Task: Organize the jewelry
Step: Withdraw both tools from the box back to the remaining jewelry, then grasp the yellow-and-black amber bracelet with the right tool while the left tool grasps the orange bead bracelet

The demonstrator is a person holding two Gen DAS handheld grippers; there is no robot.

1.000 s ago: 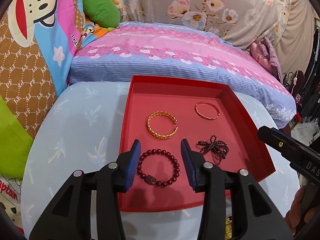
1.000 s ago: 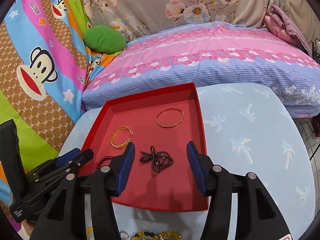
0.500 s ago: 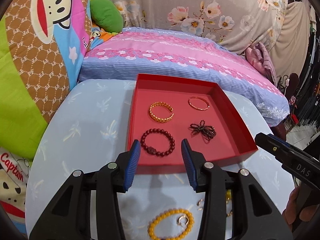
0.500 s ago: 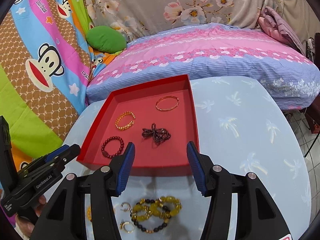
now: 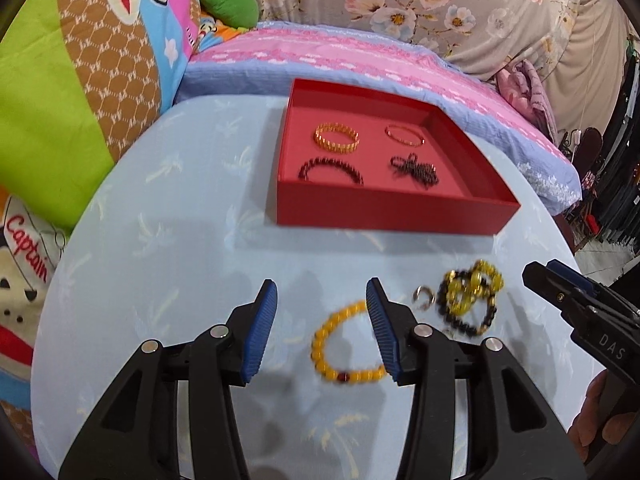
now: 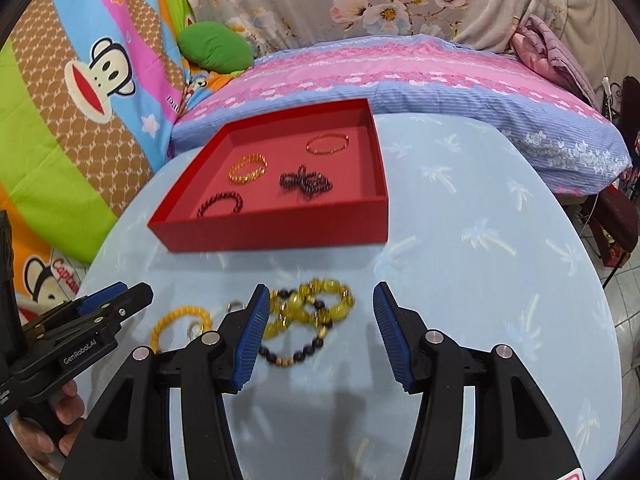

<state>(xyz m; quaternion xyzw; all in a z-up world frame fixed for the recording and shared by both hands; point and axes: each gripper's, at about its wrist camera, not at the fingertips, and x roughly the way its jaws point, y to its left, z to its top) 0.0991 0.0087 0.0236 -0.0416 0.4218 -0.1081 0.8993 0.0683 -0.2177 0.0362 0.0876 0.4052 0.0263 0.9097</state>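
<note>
A red tray point(image 5: 384, 212) point(image 6: 280, 228) holds a gold cuff point(image 5: 336, 138), a thin gold bangle point(image 5: 404, 136), a dark red bead bracelet point(image 5: 332, 168) and a dark beaded strand point(image 5: 416, 168). In front of it, loose on the table, lie a yellow bead bracelet point(image 5: 320, 344) point(image 6: 180, 320), a chunky yellow bracelet point(image 5: 474, 288) point(image 6: 324, 304), a black bead bracelet point(image 5: 464, 320) point(image 6: 296, 354) and a small ring point(image 5: 424, 296). My left gripper point(image 5: 322, 284) point(image 6: 136, 292) hovers over the yellow bead bracelet, jaws opening, gripping nothing. My right gripper point(image 6: 320, 288) point(image 5: 540, 276) stands open above the chunky pile.
The round table wears a light blue palm-print cloth point(image 5: 160, 240) point(image 6: 480, 240). A bed with pink and blue bedding point(image 5: 360, 52) runs behind it, with a cartoon blanket point(image 5: 80, 80) at the left. A person's hands point(image 5: 600, 420) point(image 6: 48, 420) hold the gripper handles.
Both grippers have drawn back from above the tray towards the near side of the table. The loose bracelets and ring have come into view under them. The left jaws stand slightly wider.
</note>
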